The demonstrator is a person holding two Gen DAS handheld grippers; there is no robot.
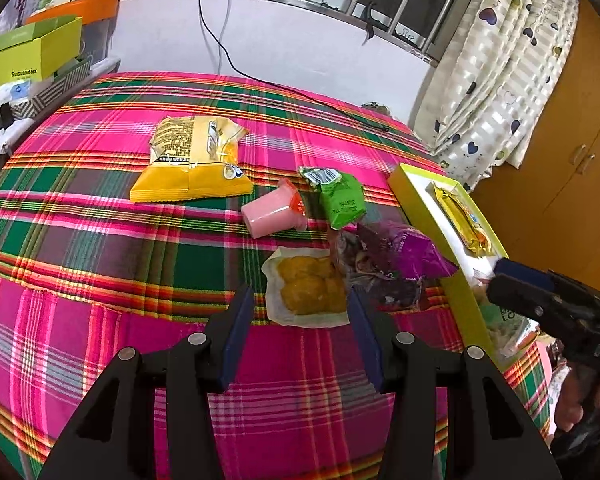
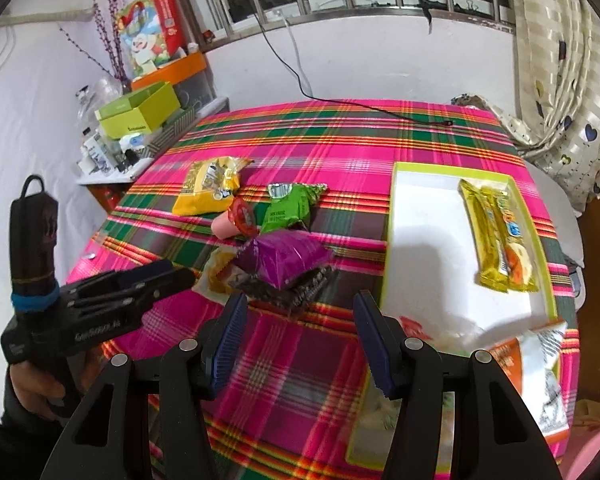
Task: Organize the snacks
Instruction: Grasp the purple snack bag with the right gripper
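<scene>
Loose snacks lie on the plaid tablecloth (image 1: 100,208): a yellow bag (image 1: 192,160), a tipped pink jelly cup (image 1: 272,212), a green packet (image 1: 340,196), a purple packet (image 1: 404,256) and a clear-wrapped yellow pastry (image 1: 308,288). My left gripper (image 1: 300,320) is open, its tips just short of the pastry and on either side of it. A lime-rimmed tray (image 2: 392,240) holds yellow bars (image 2: 496,240) and an orange-white packet (image 2: 540,360). My right gripper (image 2: 300,320) is open and empty over the cloth, between the tray and the purple packet (image 2: 284,256), which lies on a dark packet (image 2: 296,292).
A cluttered side table at the left carries a lime box (image 2: 140,112) and an orange bin (image 2: 180,68). A black cable (image 1: 300,96) runs across the far cloth. Heart-print curtains (image 1: 500,80) and a wooden cabinet (image 1: 572,152) stand at the right.
</scene>
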